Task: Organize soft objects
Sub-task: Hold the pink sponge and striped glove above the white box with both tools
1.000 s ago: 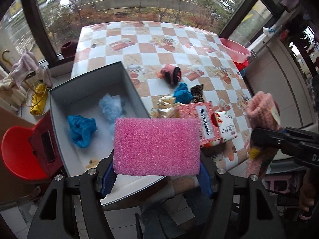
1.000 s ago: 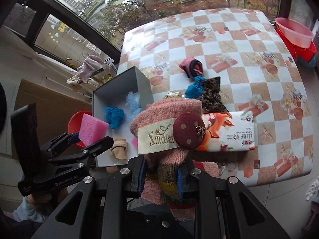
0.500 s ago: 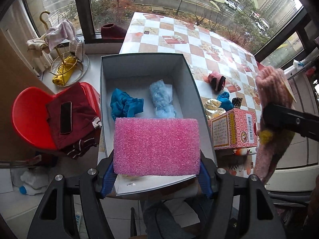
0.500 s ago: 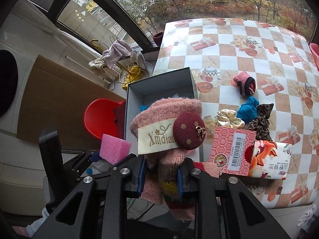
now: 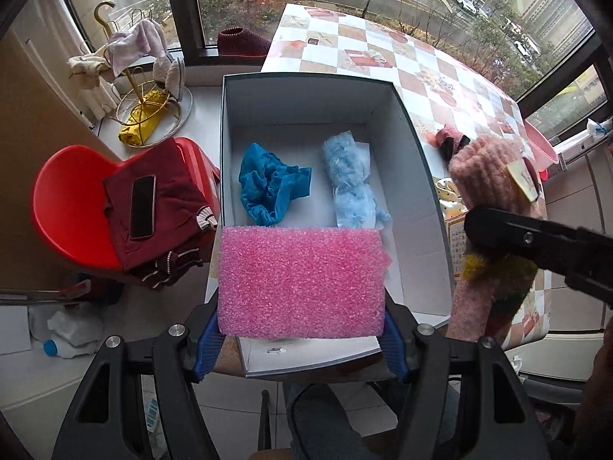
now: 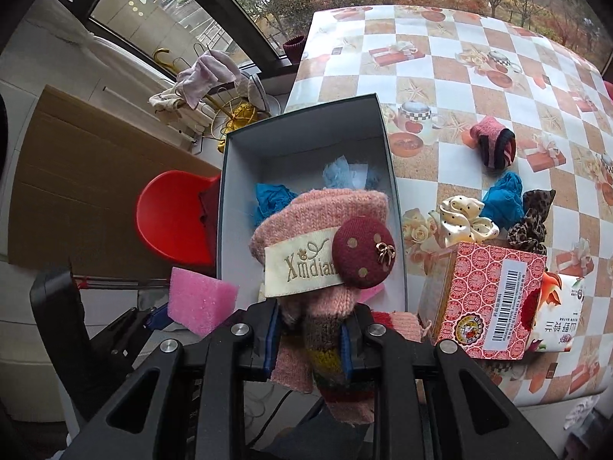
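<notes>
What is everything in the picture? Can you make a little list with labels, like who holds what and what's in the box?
left gripper: jaws shut on pink sponge
right gripper: jaws shut on pink knit glove
grey box: open, on the table edge
inside box: blue cloth, light blue fluffy piece
on checkered table: cream dotted scrunchie, leopard scrunchie, patterned red carton

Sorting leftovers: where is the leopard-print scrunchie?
Right wrist view, right side: the leopard-print scrunchie lies on the table, beside the blue scrunchie, behind the red patterned box.
</notes>
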The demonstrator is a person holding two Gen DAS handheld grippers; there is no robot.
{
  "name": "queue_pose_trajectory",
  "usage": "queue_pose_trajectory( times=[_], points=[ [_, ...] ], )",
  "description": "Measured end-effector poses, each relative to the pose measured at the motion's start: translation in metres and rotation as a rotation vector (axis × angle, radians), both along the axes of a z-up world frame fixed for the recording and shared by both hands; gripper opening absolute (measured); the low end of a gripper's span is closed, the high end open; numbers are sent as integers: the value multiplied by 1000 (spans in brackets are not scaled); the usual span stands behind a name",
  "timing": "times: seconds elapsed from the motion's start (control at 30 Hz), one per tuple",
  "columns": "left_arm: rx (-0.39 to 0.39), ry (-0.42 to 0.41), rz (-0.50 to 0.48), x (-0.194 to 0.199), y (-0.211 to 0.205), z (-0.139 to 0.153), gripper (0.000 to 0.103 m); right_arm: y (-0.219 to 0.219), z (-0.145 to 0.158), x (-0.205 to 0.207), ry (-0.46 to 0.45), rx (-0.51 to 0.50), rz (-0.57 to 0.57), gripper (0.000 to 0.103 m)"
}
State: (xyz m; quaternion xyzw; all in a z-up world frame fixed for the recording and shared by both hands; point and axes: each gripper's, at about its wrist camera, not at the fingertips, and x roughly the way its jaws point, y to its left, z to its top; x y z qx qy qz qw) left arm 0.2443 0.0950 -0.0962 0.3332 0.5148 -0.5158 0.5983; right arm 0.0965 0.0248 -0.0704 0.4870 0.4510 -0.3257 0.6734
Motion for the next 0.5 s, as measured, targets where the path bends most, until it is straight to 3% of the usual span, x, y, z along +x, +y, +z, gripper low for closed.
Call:
queue_pose_trajectory(
  times=[0.5],
  points=[
    [16,-13,-11,-3,-7,-5,72,5,-12,6,18,40,25,26]
  ],
)
